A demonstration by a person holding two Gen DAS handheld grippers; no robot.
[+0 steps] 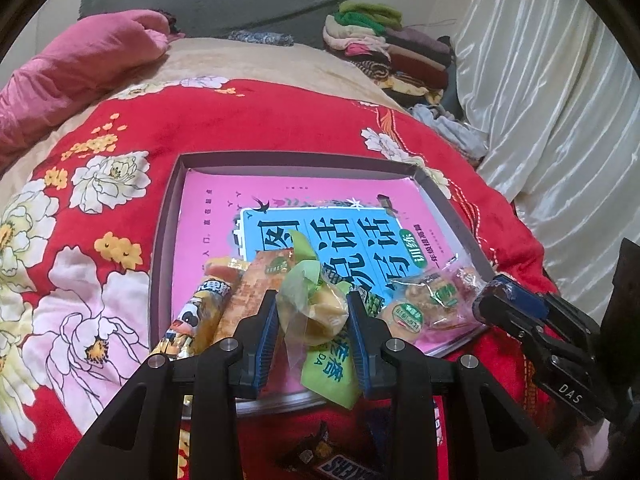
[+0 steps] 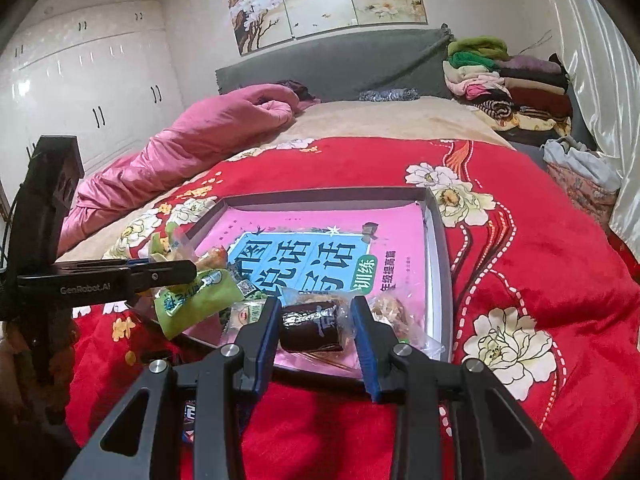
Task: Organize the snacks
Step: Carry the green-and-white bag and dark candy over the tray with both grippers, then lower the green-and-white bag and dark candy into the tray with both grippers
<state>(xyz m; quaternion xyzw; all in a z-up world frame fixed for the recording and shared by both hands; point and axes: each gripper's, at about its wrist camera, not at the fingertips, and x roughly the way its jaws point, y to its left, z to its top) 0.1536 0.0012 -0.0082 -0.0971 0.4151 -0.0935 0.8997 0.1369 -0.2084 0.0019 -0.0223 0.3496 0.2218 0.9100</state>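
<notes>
Bedroom setting: bed covered by red floral bedspread, carrying shallow grey box lined with pink book. Left gripper closed on yellow pastry in clear wrapper, pads pressing both flanks; pastry held directly ahead between the fingers, above the near edge of the box. Right gripper clamped on dark cake, long axis crosswise to the fingers, running pad to pad; loose wrapper end bunched against the right-hand pad. Loose items crowded along the near edge of the box: green packet under the pastry, panda-print stick and orange packet to its left, wrapped round cookies toward the near right corner. Key relation for the coming move: bare book surface ahead of and below both grippers, toward the far wall of the box; near strip already occupied. Right gripper closer to the right wall and the cookies, left gripper closer to the stick and orange packet. Probable requirement, as a judgement only: carry each held snack forward past the pile before release, keeping the cake's crosswise axis parallel to the near wall. Risk: wrapper snagging on a pad at release.
</notes>
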